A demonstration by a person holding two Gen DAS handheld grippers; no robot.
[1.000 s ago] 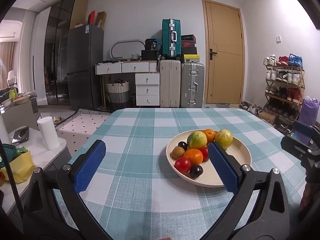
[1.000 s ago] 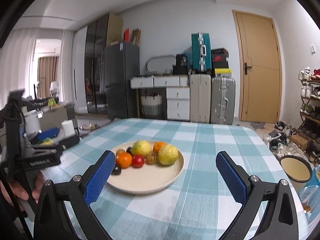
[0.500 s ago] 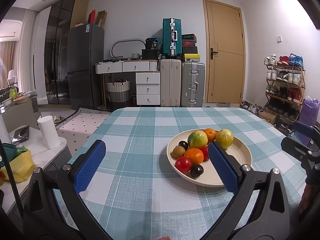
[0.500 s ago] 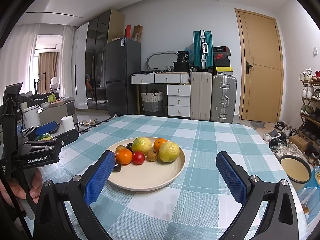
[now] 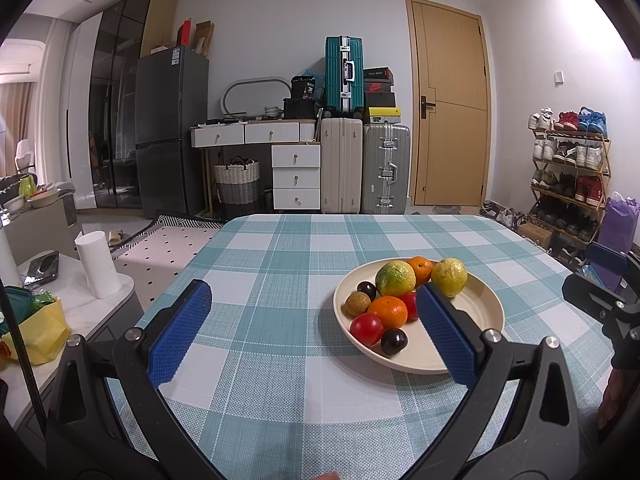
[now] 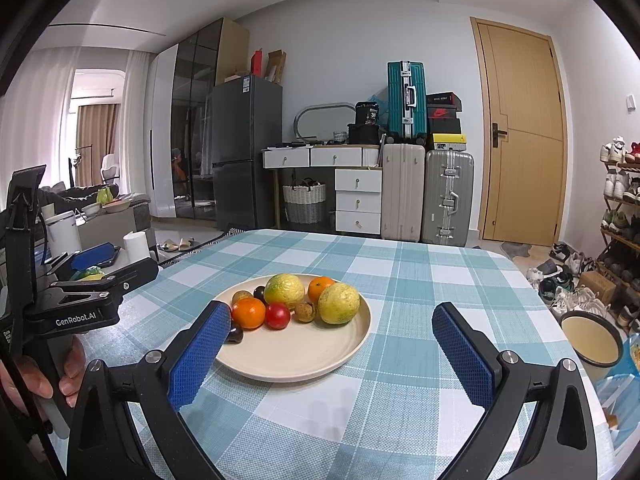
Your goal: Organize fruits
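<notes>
Both tongs, left gripper and right gripper, spread wide, empty, above table; fruits piled on plate; stage unclear: sorted or awaiting sorting

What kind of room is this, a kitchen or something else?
Probably a lived-in home apartment, a dining and entry area: a fridge, stacked suitcases, a shoe rack beside the door.
</notes>
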